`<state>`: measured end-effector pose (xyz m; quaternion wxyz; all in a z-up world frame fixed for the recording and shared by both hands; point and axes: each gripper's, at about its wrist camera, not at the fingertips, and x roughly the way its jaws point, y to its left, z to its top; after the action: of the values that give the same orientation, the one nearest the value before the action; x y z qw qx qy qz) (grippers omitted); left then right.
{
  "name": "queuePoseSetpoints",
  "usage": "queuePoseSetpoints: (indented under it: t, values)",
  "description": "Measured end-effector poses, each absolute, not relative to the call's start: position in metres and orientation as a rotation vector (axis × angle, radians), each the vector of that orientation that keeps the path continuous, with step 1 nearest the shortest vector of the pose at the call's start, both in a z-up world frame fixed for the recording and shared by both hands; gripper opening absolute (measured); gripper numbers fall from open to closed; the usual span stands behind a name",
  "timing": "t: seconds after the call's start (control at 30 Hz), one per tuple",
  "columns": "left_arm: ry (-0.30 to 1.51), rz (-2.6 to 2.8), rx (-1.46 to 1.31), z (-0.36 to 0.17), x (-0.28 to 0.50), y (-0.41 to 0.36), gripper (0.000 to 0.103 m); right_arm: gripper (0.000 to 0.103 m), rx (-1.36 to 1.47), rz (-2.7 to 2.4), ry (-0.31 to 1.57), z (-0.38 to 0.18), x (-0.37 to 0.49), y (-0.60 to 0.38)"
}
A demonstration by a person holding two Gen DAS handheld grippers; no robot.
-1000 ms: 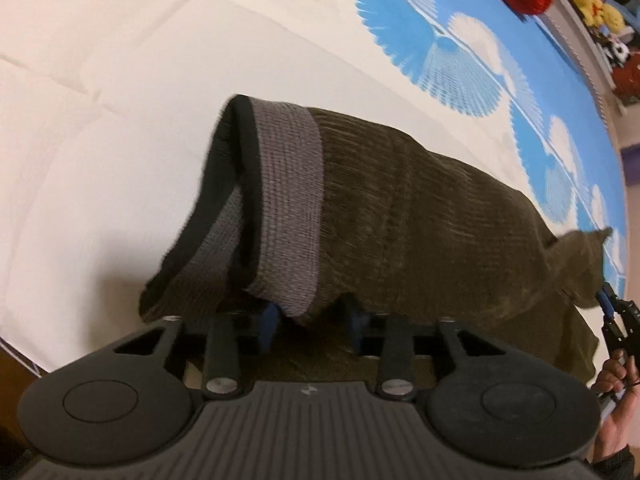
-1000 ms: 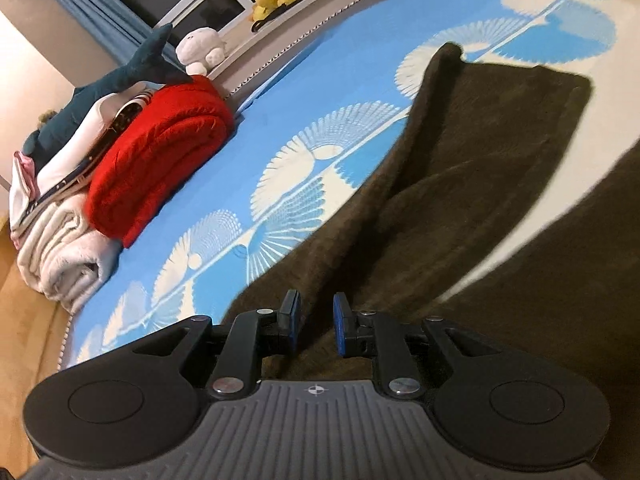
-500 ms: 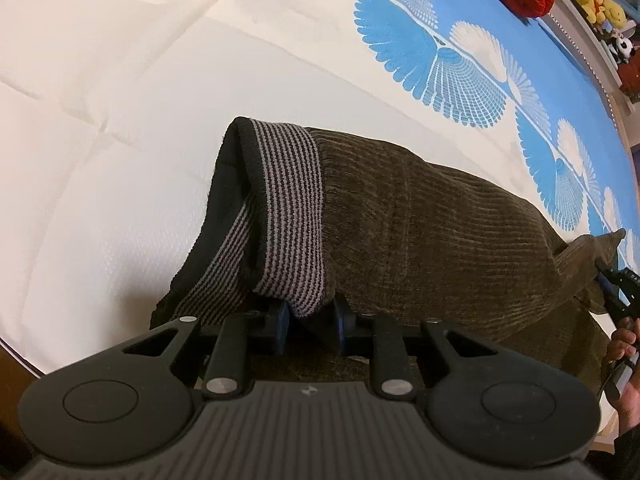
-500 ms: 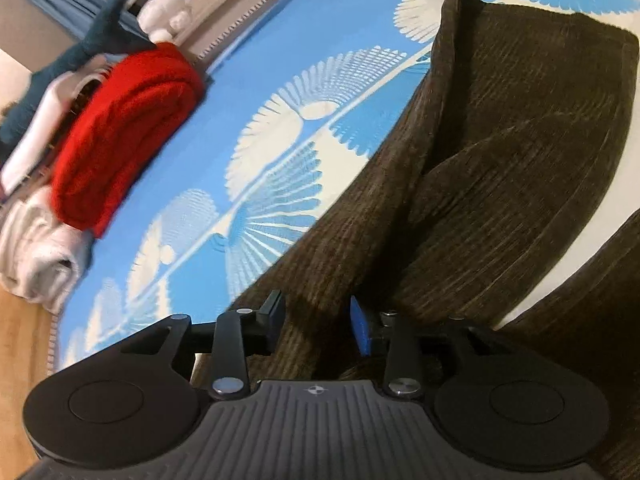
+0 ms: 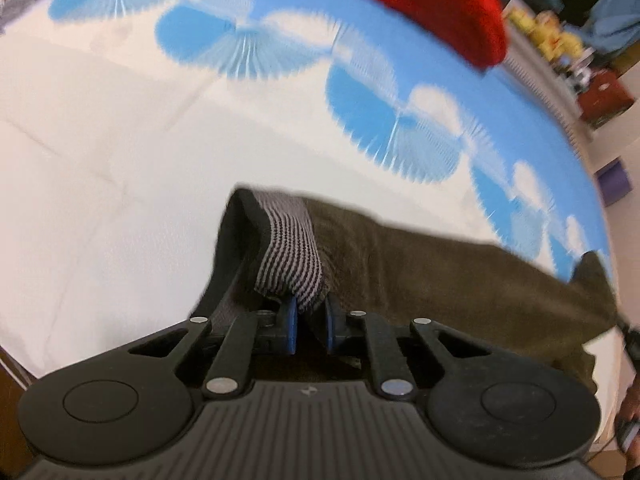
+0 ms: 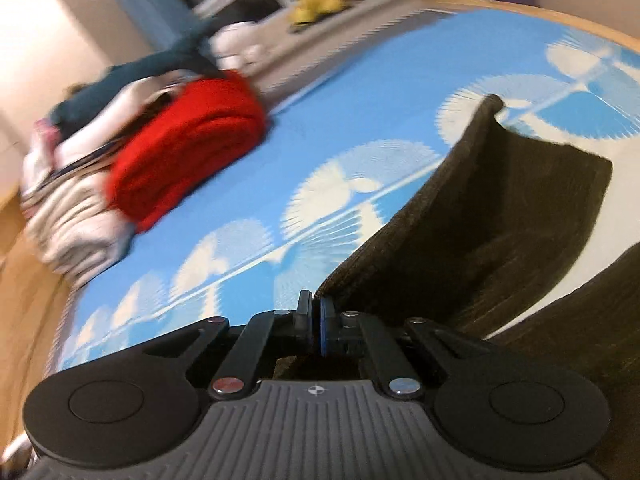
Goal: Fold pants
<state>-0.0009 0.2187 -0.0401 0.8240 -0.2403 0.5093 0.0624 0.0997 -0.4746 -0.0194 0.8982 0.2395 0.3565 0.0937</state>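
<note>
Above, the left gripper (image 5: pixel 308 326) is pinching the striped grey waistband (image 5: pixel 290 258) of the dark brown corduroy pants (image 5: pixel 440 276); the right gripper (image 6: pixel 314 322) is clamping a leg edge, the fabric trailing forward over the blue-and-white fan-patterned bedspread (image 6: pixel 340 148).

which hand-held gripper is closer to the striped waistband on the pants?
Left. The left hand-held gripper is clamped right on the striped waistband. The right hand-held gripper pinches the brown fabric of the pants at the far end, away from the waistband.
</note>
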Motion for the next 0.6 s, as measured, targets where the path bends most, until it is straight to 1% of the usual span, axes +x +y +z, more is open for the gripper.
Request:
queuePoseSetpoints:
  t: [0.1,0.17,0.23,0.3,0.33,0.4,0.43,0.47,0.57,0.6]
  values:
    - [1.071,0.166,-0.462,-0.036,-0.01,0.224,0.013,0.003,0.393,0.322,0.823,-0.021,0.07,-0.484]
    - [1.15,0.191,-0.42,-0.049,-0.01,0.225,0.013,0.003,0.293,0.4,0.976,-0.038,0.055,-0.484]
    - [1.243,0.21,-0.373,-0.064,-0.006,0.221,0.014,0.003,0.131,0.453,1.162,-0.064,0.04,-0.476]
    - [1.272,0.215,-0.331,-0.068,-0.001,0.216,0.015,0.003,-0.047,0.469,1.233,-0.077,0.027,-0.469]
    - [1.27,0.218,-0.317,-0.068,0.001,0.213,0.017,0.005,-0.062,0.46,1.233,-0.077,0.026,-0.471]
    - [1.262,0.225,-0.34,-0.066,0.004,0.213,0.024,0.005,0.019,0.414,1.179,-0.067,0.034,-0.486]
    - [1.255,0.227,-0.355,-0.066,0.005,0.213,0.032,0.005,0.085,0.378,1.129,-0.06,0.04,-0.495]
    - [1.253,0.229,-0.363,-0.066,0.006,0.213,0.037,0.005,0.143,0.337,1.086,-0.054,0.046,-0.504]
    - [1.271,0.234,-0.348,-0.069,0.012,0.209,0.044,0.007,0.245,0.204,0.966,-0.04,0.07,-0.516]
    - [1.281,0.234,-0.345,-0.071,0.014,0.207,0.046,0.01,0.264,0.176,0.943,-0.038,0.078,-0.516]
